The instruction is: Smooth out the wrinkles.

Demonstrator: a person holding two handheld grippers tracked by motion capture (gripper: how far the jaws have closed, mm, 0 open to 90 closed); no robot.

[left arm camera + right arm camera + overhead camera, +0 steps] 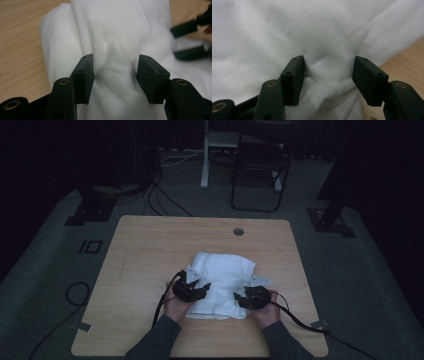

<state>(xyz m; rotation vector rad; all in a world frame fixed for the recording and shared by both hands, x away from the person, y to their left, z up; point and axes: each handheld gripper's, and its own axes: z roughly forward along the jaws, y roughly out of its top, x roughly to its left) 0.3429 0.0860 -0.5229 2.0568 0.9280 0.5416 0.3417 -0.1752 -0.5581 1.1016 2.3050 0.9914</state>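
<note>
Here, a white folded cloth (pixel 221 284) lies mid-surface (pixel 150 245), toward the near edge. Left claw (pixel 199 289) and right claw (pixel 242 298) stand half open, cloth bunched between them, unpinched. It looks soft, light and limp; a fold edge seems the best hold.

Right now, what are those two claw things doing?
Left gripper: jaws open, pressed into the white cloth.
Right gripper: jaws open, cloth bunched between them.

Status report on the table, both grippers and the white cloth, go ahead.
Left gripper and right gripper open, jaws pushed into the folded white cloth. Cloth bunched between the jaws, lying on the wooden table. Nothing in the way.
</note>
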